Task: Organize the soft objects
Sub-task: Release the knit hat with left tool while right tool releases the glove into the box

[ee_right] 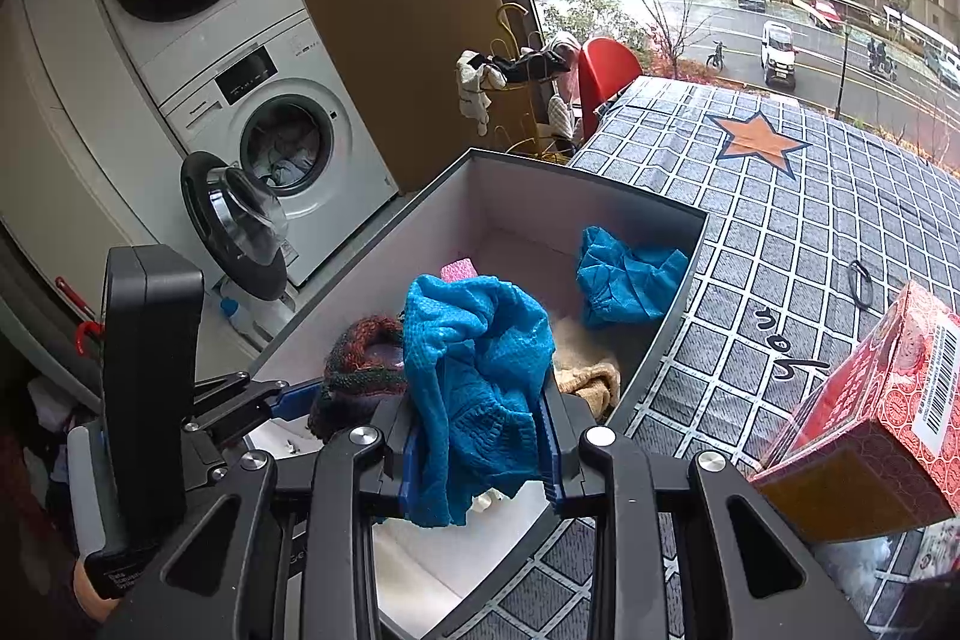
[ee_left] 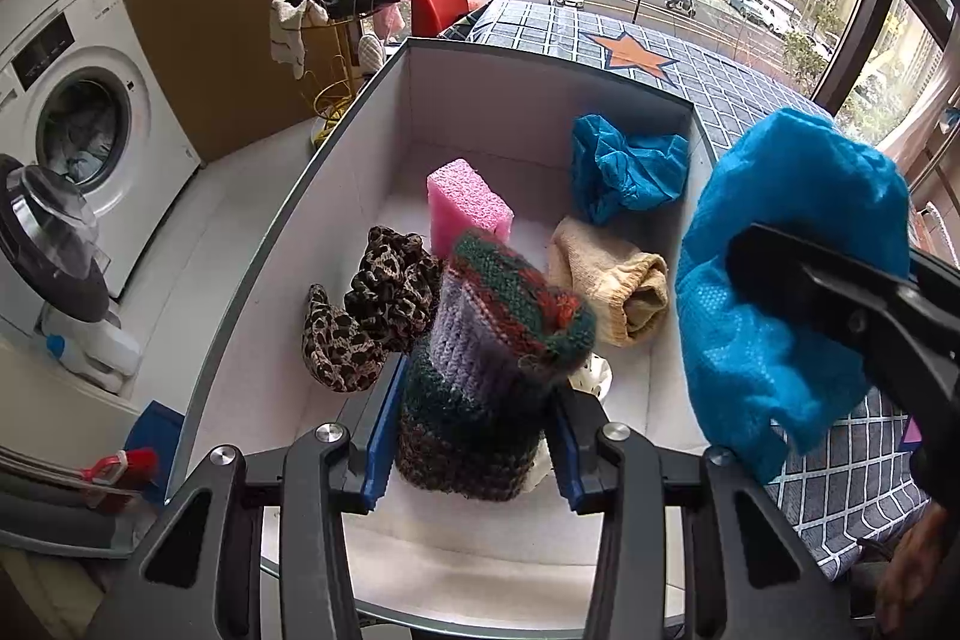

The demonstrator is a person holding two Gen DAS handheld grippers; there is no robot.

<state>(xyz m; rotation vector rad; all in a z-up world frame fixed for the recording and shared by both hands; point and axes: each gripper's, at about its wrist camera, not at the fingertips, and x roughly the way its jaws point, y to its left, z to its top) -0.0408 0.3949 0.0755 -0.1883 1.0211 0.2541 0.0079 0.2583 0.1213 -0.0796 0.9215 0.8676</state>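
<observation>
Left wrist view, far left of frame: washing machine (ee_left: 90,124) standing with its door (ee_left: 48,244) hanging open, cardboard sheet (ee_left: 222,10) leaning beside it.

Lower centre: left hand-held gripper (ee_left: 474,436) clamping narrowly on a knitted striped roll (ee_left: 486,358), blue pads pressing both flanks, hovering inside the white box (ee_left: 336,142) just beside its near rim. Lying on the box floor, left to right: leopard-print scrunchies (ee_left: 366,310) near the left wall, pink sponge (ee_left: 468,205) standing behind the roll, beige knit piece (ee_left: 618,280), crumpled blue cloth (ee_left: 627,169) touching the right wall in the far corner. Leaving bare floor open along the back wall and in the near right corner.

Right of frame: teal knitted cloth (ee_left: 786,256) dangling over the box's right rim, overhanging the checked tabletop (ee_left: 840,466), pinched by the black fingers of the other tool.

Right wrist view, left of frame: left tool's body rising upright at the box's left edge. Centre: right hand-held gripper (ee_right: 480,454) squeezing narrowly on the teal cloth (ee_right: 474,370), hanging above the box's near right corner, rim (ee_right: 660,340) running just beside it. Right: checked cover lying mostly open up to the star print (ee_right: 759,139), a black hair tie (ee_right: 859,283) lying apart, red patterned carton (ee_right: 864,424) crowding the lower right edge.
</observation>
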